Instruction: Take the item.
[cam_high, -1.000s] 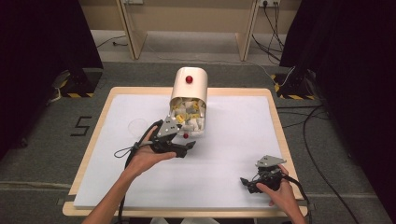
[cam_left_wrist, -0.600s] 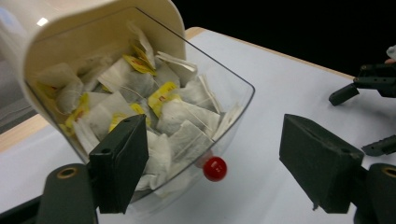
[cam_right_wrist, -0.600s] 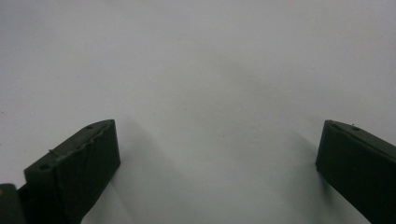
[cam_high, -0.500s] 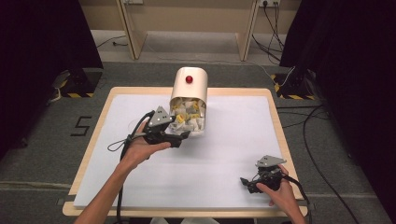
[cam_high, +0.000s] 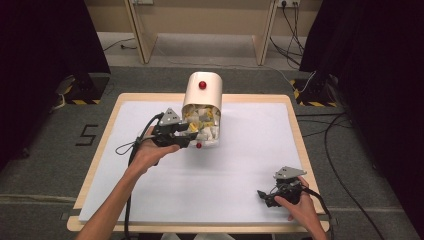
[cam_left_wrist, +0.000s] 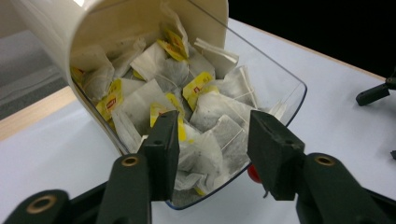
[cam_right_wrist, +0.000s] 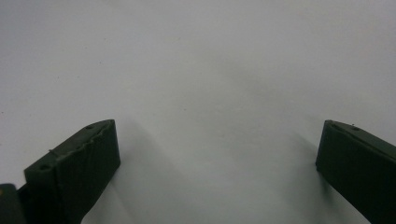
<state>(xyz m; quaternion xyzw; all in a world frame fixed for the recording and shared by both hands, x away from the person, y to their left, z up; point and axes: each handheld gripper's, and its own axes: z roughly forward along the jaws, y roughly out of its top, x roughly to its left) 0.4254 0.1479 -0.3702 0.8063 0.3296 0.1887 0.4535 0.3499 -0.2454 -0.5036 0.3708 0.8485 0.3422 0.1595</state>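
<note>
You are at the picking step: your left hand-held gripper (cam_high: 189, 139) is at the mouth of a cream dispenser (cam_high: 202, 92) that stands toward the far middle of the white surface (cam_high: 240, 165), and it is going for one of the tea bags (cam_left_wrist: 205, 109) heaped in the clear tray (cam_left_wrist: 285, 91) at the dispenser's front

In the left gripper view, the two black jaws stand about half open and have just been closing. Between them lie several overlapping tea bags, white paper sachets with yellow tags, but the pads do not yet press on any of them, so nothing is held. The jaw tips sit at the near lip of the tray, beside a small red knob (cam_left_wrist: 253, 173) under its edge. A second red knob (cam_high: 202, 85) shows on the dispenser's top in the high view

Your right hand-held gripper (cam_high: 267, 197) rests low on the surface near the front right corner, well apart from the dispenser. Its jaws stand wide open over bare white surface and hold nothing

The next move, as I judge it, calls for pushing the left jaws a little deeper so that a single bag sits between the pads, then closing fully and drawing it out. Because the bags overlap and their strings tangle, you may pinch two at once or drag neighbours over the tray's lip
</note>
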